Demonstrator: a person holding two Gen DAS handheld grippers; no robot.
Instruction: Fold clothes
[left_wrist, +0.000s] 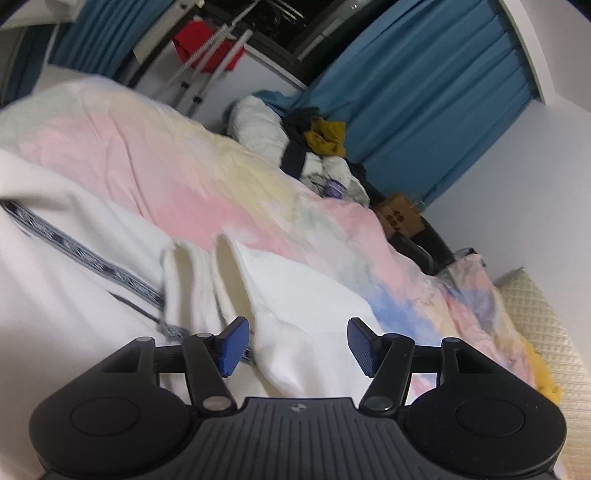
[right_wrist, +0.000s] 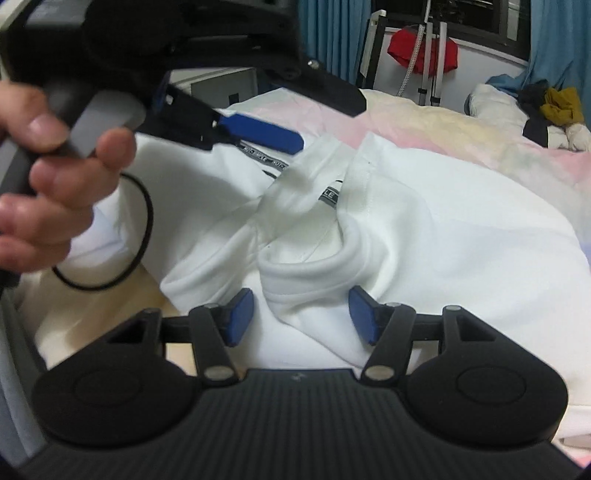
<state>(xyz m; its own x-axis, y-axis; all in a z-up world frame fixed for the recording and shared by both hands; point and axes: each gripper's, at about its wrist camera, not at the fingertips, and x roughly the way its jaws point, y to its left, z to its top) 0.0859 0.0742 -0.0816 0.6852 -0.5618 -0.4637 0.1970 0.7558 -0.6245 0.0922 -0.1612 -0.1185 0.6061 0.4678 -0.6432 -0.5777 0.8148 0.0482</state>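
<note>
- One white sweatshirt (right_wrist: 424, 206) lies rumpled on the pastel bedspread (left_wrist: 177, 166).
- Two grippers: left gripper (left_wrist: 297, 345) and right gripper (right_wrist: 301, 314), jaws spread, nothing pinched.
- Clothes pile (left_wrist: 321, 140) at the far edge.

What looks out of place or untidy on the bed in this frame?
The white sweatshirt is not lying flat: it is rumpled, with its collar bunched up between the open fingers of the right gripper. At the far end of the bed, a pile of clothes sits unfolded.
</note>
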